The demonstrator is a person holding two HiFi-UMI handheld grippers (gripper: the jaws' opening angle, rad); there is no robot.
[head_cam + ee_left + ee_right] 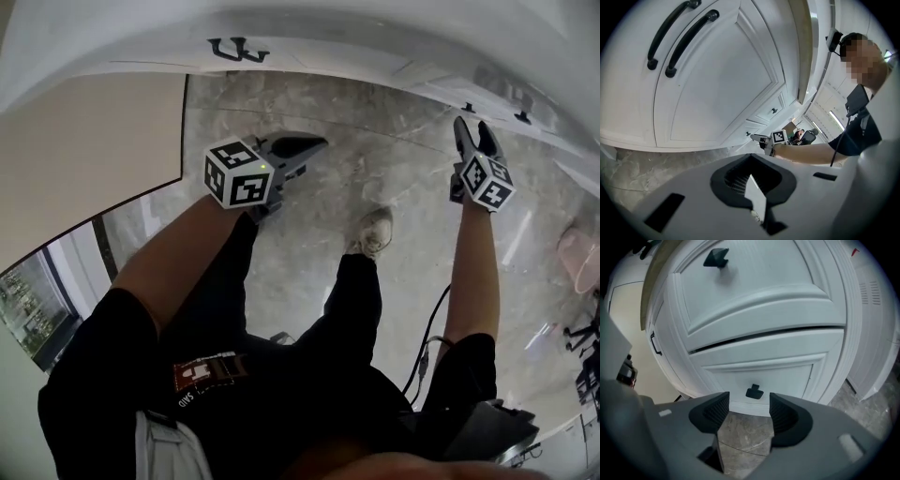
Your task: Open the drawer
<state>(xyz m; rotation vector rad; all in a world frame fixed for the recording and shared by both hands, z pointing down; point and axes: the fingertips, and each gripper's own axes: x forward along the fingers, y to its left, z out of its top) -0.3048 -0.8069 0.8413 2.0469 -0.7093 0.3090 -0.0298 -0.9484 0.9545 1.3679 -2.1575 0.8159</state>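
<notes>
A white cabinet [764, 296] stands on the grey stone floor [745, 437]. Its lower drawer [787, 369] is closed, at twelve o'clock from the right gripper [748, 405], whose jaws gape wide with nothing between them. The left gripper [750, 161] is pinched together, empty. The drawer's black knob [754, 392] shows just beyond the right gripper's tips.

Bright even light, heavy fisheye distortion

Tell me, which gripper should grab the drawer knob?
The right gripper: its open jaws line up with the black knob on the lower drawer. The left gripper, jaws together, faces the cupboard doors.
</notes>
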